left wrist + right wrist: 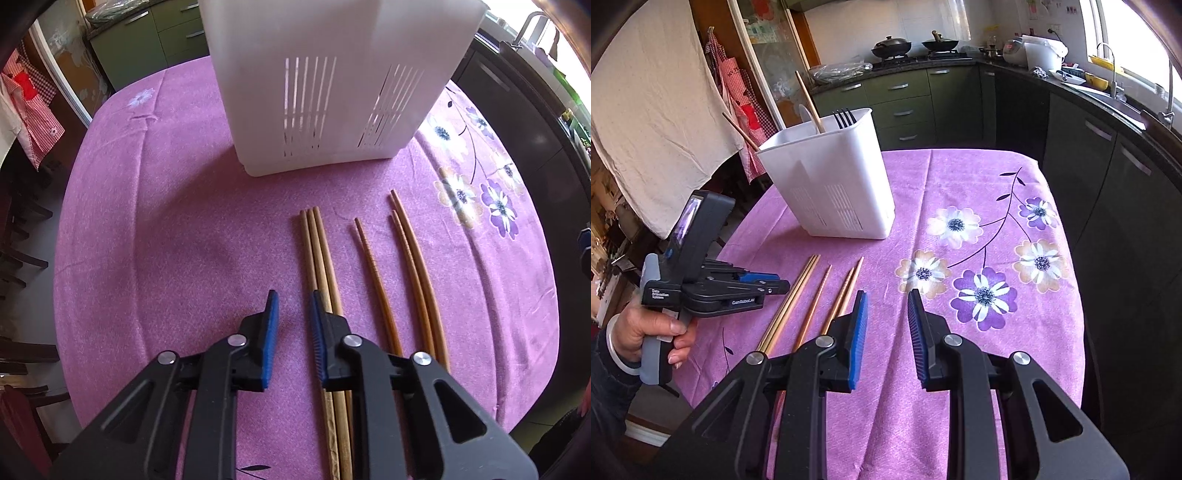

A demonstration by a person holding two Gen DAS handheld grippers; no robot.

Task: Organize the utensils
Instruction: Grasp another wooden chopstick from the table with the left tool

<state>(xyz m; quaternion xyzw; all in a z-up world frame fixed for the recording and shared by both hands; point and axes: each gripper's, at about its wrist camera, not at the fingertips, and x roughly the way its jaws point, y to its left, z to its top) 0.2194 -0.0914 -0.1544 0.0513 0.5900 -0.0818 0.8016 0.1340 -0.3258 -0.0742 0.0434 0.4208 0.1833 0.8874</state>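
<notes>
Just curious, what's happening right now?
Both grippers, left and right, empty, jaws apart. Chopsticks on cloth, bin behind. Nothing blocking.

You have a tall white plastic utensil holder point(831, 177) standing upright on the bench point(155, 229), with slotted vents low on its walls. Inside it a dark fork point(844, 117) stands tines up, and two wooden chopsticks point(809, 101) lean out toward the left rim. In front of the holder, loose chopsticks lie flat, roughly parallel, narrow tips toward the holder: three pale ones point(317, 254) touching side by side, a darker reddish-brown one point(373, 273) near them, and then two more point(413, 258) lying close together farther right.
</notes>
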